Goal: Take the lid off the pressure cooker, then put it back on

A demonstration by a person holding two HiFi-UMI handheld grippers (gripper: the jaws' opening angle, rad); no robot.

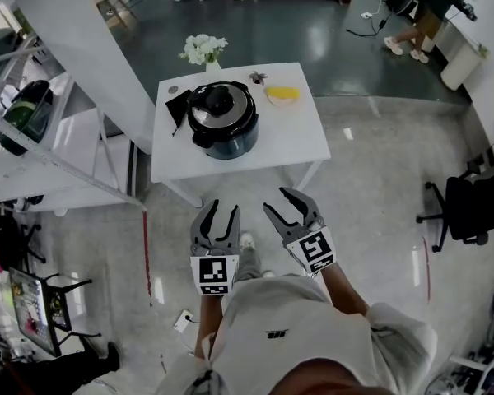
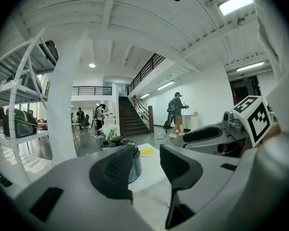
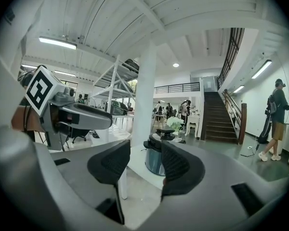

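Observation:
The pressure cooker (image 1: 223,122), dark with a black lid and knob (image 1: 218,99), stands on the white table (image 1: 292,138) ahead of me. Both grippers hang in the air short of the table's near edge, away from the cooker. My left gripper (image 1: 222,210) has its jaws drawn close together, with nothing between them. My right gripper (image 1: 284,204) stands open and empty. In the left gripper view the cooker (image 2: 133,163) shows past the left pad. In the right gripper view the cooker (image 3: 155,159) shows between the pads, far off.
On the table lie a yellow object (image 1: 281,94), a black item (image 1: 178,105) and a vase of white flowers (image 1: 203,49). A white pillar and metal shelving (image 1: 41,138) stand left. A black chair (image 1: 469,208) is right. People stand at the back.

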